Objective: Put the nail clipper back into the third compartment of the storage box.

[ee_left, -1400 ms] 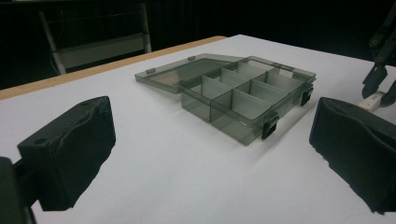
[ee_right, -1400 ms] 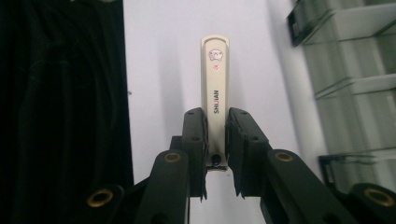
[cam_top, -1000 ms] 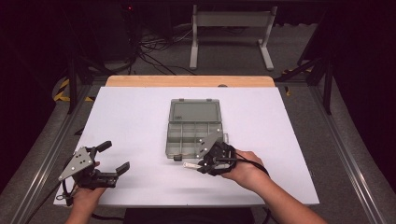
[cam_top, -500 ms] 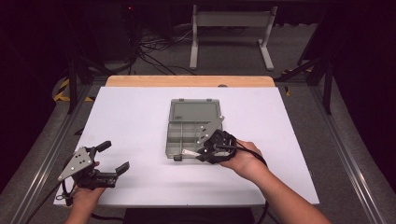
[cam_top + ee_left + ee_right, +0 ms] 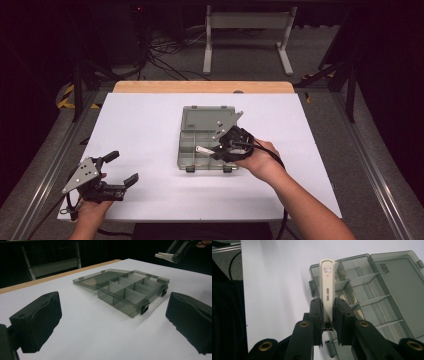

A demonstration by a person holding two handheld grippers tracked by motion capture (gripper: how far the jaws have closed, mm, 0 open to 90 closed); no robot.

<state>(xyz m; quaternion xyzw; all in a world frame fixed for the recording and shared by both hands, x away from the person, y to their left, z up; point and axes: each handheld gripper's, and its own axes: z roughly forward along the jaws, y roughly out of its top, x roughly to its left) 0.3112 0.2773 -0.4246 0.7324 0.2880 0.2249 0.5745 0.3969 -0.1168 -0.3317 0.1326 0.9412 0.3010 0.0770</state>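
Note:
A grey see-through compartment box (image 5: 186, 150) lies mid-table with its lid (image 5: 207, 118) folded flat behind it. My right gripper (image 5: 216, 150) hovers over the box's near right part, shut on a white nail clipper (image 5: 202, 149). In the right gripper view the clipper (image 5: 327, 287), printed "SHIJIAN", juts from between the jaws (image 5: 327, 312) over the compartments (image 5: 372, 290). At the table's near left corner my left gripper (image 5: 122, 167) is open with nothing in it. Its own view looks between wide-apart jaws (image 5: 112, 322) at the box (image 5: 132, 290), with the clipper (image 5: 163, 255) held high at top right.
The white table top (image 5: 145, 125) has a wooden strip (image 5: 200, 86) along its far edge. Metal rails run along both sides. Behind the table are a white stand (image 5: 247, 30) and loose cables (image 5: 165, 60) on the floor.
The right gripper, still holding the clipper, has moved from the box's front edge farther in over the compartments. The left gripper has stayed put.

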